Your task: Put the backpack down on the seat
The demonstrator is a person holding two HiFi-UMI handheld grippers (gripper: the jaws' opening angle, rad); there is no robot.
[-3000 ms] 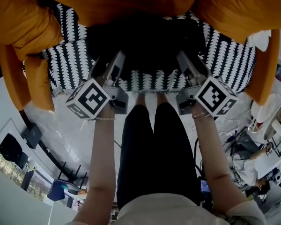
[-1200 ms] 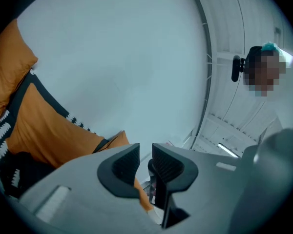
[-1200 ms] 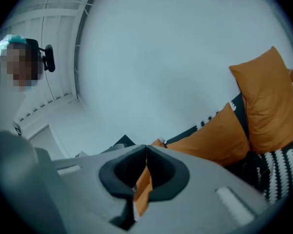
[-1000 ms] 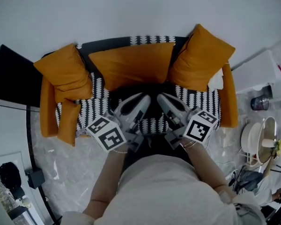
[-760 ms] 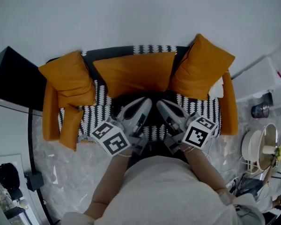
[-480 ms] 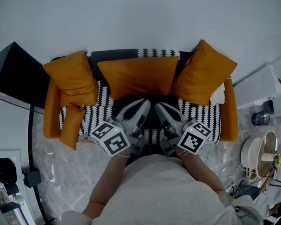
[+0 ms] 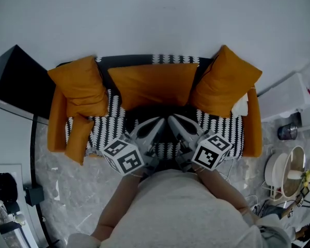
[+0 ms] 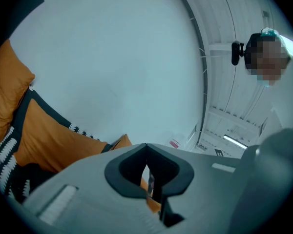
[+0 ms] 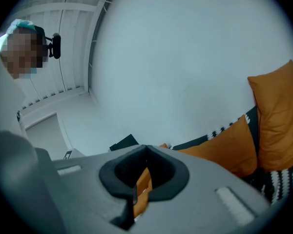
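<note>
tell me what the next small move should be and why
Probably just draw both grippers back. The dark backpack already lies on the sofa seat, and the left gripper and right gripper are shut with nothing between their jaws.

Person's wearing a pale off-white short-sleeve top [image 7: 181, 211]. Tools: left gripper [image 7: 156, 124] & right gripper [image 7: 174, 122] are both light grey plastic w/ black jaw liners, each w/ a b&w square-marker cube [image 7: 123, 156] at the back.
</note>
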